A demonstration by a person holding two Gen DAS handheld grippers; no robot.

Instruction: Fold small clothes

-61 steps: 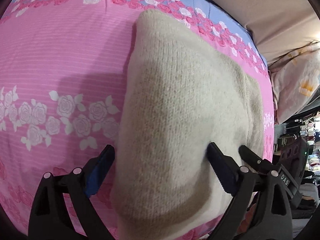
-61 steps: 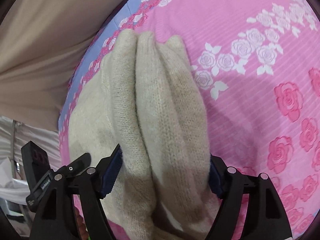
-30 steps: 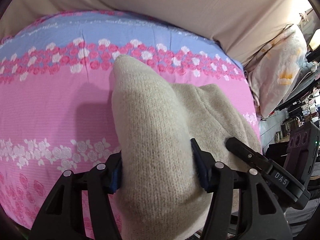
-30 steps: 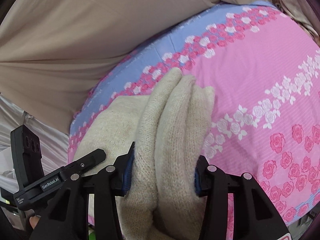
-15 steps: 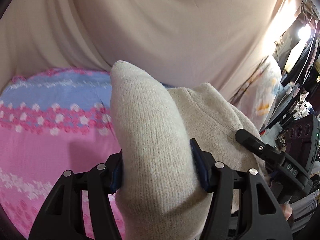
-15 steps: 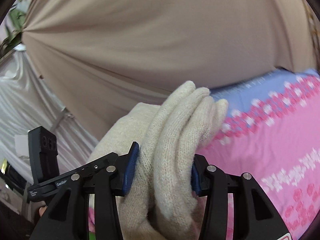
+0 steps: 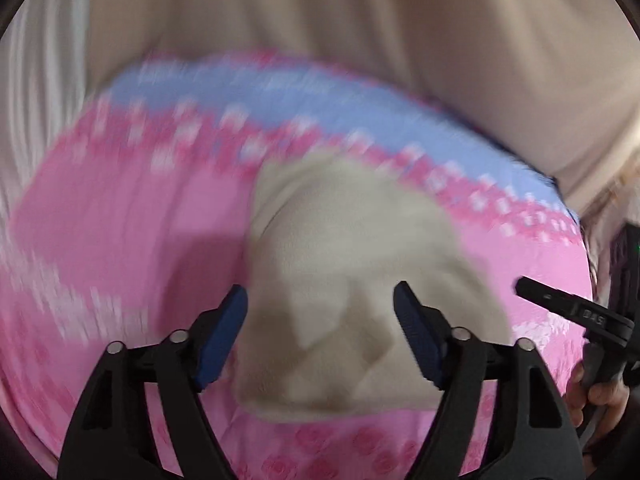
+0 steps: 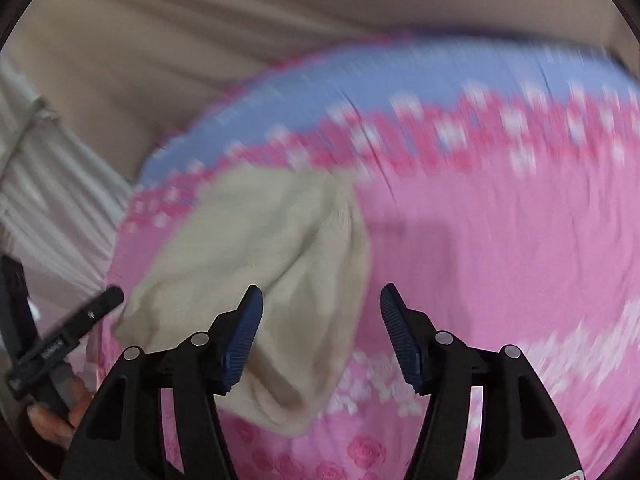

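Observation:
A cream knitted garment lies folded in a loose bundle on the pink rose-patterned bedsheet. It also shows in the right wrist view, left of centre. My left gripper is open and empty, hovering over the garment's near edge. My right gripper is open and empty, above the garment's right edge. Both views are blurred by motion.
The sheet has a blue band at its far edge, with a beige curtain behind. The right gripper's body shows at the left view's right edge; the left gripper's body shows at the right view's left edge.
Both grippers were shut on the garment and holding it up. Now both have opened and let go, and the garment lies on the sheet farther back.

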